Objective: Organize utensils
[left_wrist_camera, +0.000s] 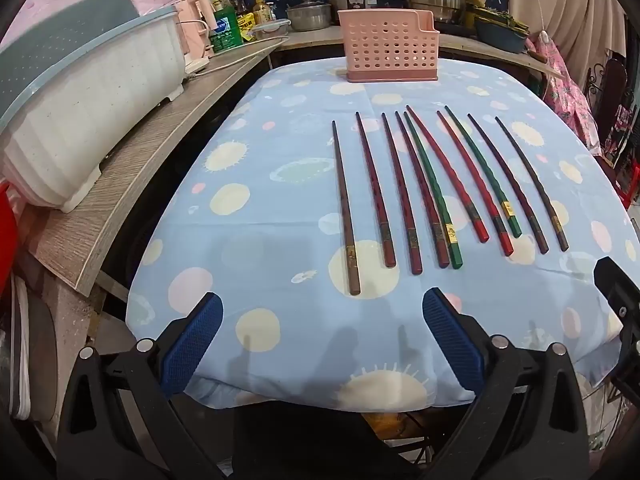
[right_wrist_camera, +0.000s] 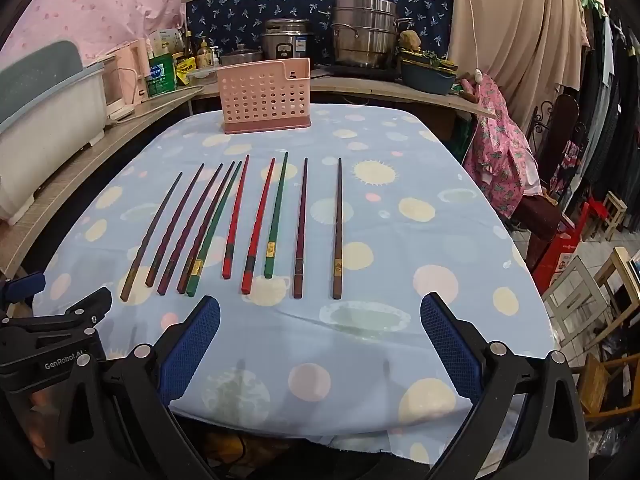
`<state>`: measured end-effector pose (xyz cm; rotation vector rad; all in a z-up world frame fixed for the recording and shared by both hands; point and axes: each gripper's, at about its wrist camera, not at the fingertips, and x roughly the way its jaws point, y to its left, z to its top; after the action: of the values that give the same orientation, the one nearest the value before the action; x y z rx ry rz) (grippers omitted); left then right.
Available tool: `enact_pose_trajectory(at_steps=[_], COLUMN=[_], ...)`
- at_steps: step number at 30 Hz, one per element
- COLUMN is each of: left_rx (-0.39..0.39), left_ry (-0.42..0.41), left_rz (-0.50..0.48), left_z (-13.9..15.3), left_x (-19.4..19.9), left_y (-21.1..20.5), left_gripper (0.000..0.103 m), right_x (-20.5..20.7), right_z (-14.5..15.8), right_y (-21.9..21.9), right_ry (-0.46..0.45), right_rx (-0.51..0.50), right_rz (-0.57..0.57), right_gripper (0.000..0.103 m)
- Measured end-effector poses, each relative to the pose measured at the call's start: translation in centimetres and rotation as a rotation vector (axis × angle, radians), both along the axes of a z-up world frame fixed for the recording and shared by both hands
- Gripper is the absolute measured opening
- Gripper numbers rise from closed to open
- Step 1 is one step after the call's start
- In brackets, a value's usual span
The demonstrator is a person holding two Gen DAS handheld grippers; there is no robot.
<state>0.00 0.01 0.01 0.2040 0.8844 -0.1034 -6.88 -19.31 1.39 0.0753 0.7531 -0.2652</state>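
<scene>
1. Ten chopsticks [left_wrist_camera: 436, 192] are laid side by side on the blue patterned tablecloth [left_wrist_camera: 260, 208], long axes running from the near edge toward the far end.
2. Thin tips point at the pink perforated holder [left_wrist_camera: 390, 46]; thick ends face the grippers.
3. Count by colour: two green, two bright red, six dark maroon or brown.
4. One holder is seen, upright at the far end, well apart from the tips.
5. Left gripper [left_wrist_camera: 322, 344] and right gripper [right_wrist_camera: 320, 344]: jaws spread wide, nothing between them, both short of the row.
</scene>
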Motion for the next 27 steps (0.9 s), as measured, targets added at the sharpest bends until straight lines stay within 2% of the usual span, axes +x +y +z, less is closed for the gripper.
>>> enact_pose_trajectory(at_steps=[16, 18, 27], left_rx=[0.005, -0.002, -0.003], left_ry=[0.004, 0.000, 0.000], left_rz=[-0.010, 0.002, 0.006], left_z=[-0.3, 0.5, 0.5], left_x=[0.3, -0.3, -0.3], left_y=[-1.0, 0.4, 0.4], left_gripper=[0.095, 0.095, 0.095], right_x=[-0.1, -0.2, -0.1], right_z=[-0.2, 0.2, 0.3], right_y=[0.6, 0.3, 0.4], right_ry=[0.002, 0.001, 0.000], right_rx=[0.001, 0.002, 0.005], right_rz=[0.012, 0.014, 0.013], right_gripper=[0.096, 0.096, 0.096])
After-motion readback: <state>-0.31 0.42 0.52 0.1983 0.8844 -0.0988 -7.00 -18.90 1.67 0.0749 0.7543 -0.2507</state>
